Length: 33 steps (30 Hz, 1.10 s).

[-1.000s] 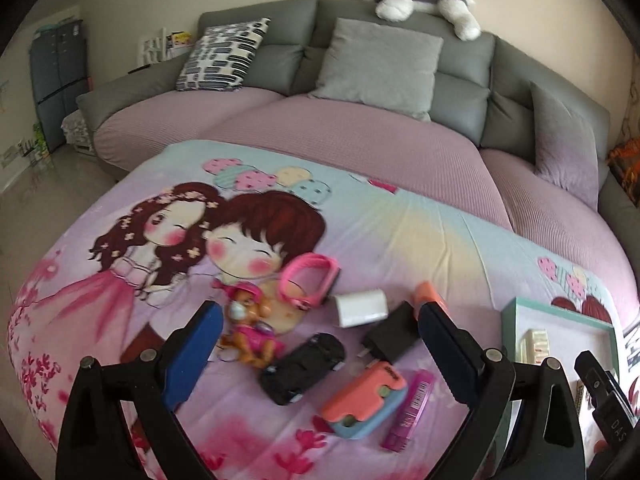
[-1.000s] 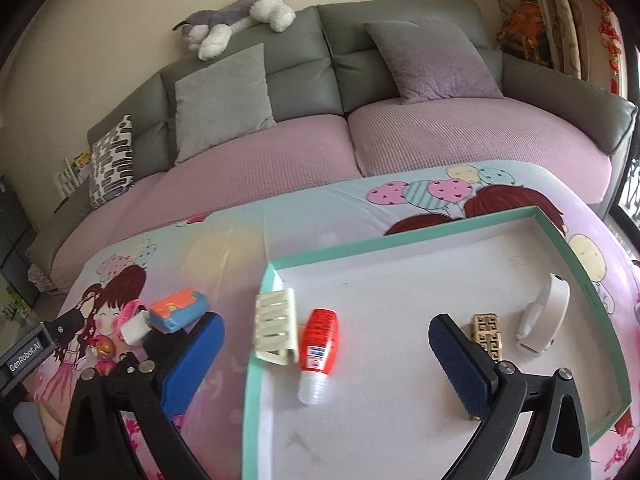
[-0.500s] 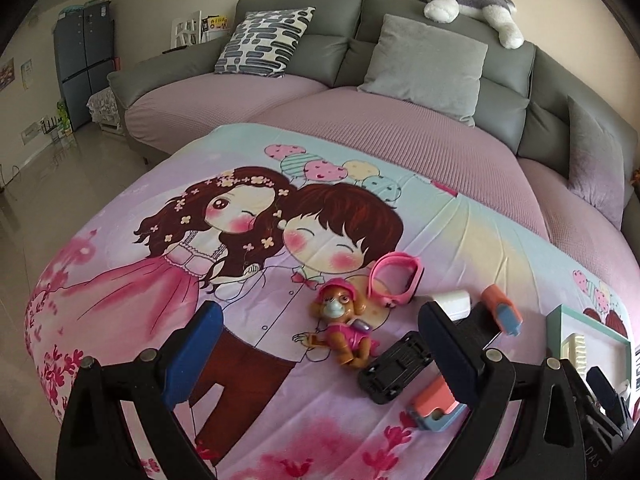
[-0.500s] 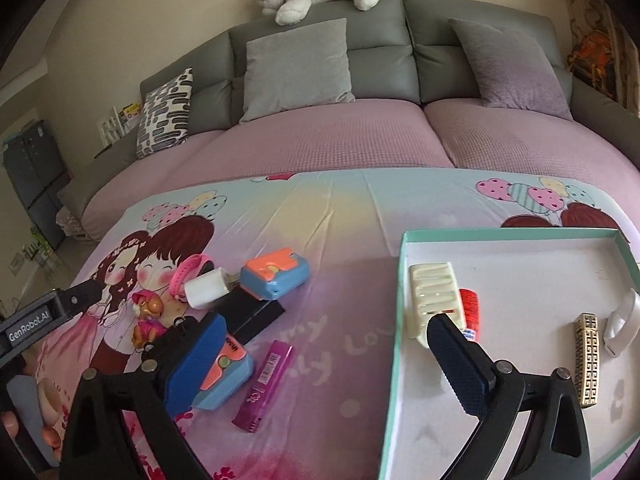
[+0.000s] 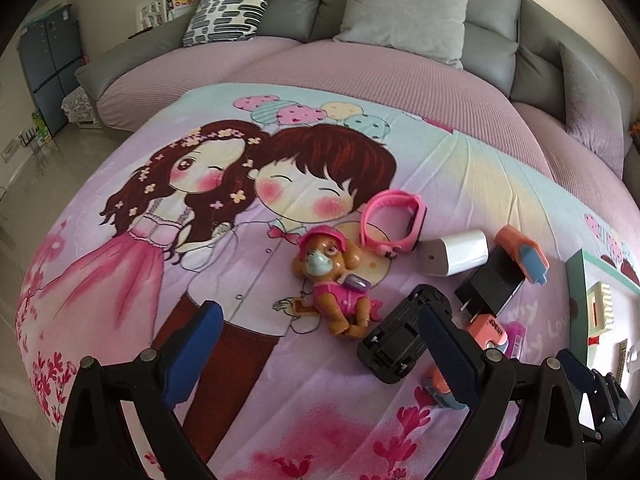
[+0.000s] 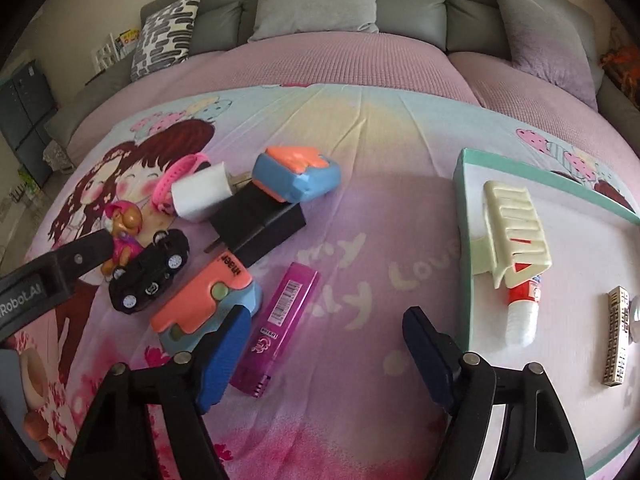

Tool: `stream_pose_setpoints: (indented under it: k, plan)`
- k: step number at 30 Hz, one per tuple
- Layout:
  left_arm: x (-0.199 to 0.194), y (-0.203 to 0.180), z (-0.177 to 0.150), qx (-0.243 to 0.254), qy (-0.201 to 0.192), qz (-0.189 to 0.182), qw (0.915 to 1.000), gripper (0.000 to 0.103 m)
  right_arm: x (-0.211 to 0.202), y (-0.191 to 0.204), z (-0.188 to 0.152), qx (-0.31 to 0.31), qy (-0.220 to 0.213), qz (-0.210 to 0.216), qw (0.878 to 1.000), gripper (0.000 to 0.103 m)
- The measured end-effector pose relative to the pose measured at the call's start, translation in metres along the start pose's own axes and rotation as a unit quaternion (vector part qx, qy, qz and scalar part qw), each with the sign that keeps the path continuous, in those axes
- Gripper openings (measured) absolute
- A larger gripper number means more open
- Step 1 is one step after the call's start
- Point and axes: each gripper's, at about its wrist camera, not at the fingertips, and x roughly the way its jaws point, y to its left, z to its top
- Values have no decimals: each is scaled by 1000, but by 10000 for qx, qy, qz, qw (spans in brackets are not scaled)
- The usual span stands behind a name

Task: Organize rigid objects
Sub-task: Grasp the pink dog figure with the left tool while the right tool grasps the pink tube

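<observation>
Small rigid objects lie on a cartoon-print sheet: a toy pup, pink watch band, white charger, black adapter, black toy car, two orange-and-blue blocks and a purple box. My left gripper is open and empty, just in front of the pup and car. My right gripper is open and empty, beside the purple box. A green-rimmed tray on the right holds a cream hair clip, a red tube and a gold bar.
A grey sofa with pink seat covers and cushions curves behind the sheet. The sheet's left edge drops to a tiled floor. The left gripper's arm shows at the right wrist view's left edge.
Both grippers swung left: the right one left the tray and now faces the pile by the purple box; the left one drew nearer the pup and car. Both stayed open.
</observation>
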Motion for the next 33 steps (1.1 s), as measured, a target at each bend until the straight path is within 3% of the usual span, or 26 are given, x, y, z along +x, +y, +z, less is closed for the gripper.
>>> stream_pose_setpoints:
  k: [8,16,22,26,33]
  plan:
    - [16,-24,-5,444,191,-1,9988,98,4,10,-3,-379,110,-131,9991,74]
    - [24,-33,-6,653,238,314,9971,98,2,0,0,-275,98,-157,9995,50]
    - [27,-20,-5,326,250,362,9985,98,2,-6,0,-194,108,-109,9997,43]
    - [28,-5,-2,-88,248,241,9994,98,2,-6,-1,-238,105,-118,9996,42]
    - [27,22,1,-798,44,408,9960,98,2,-5,-1,-263,109,-123,9995,42]
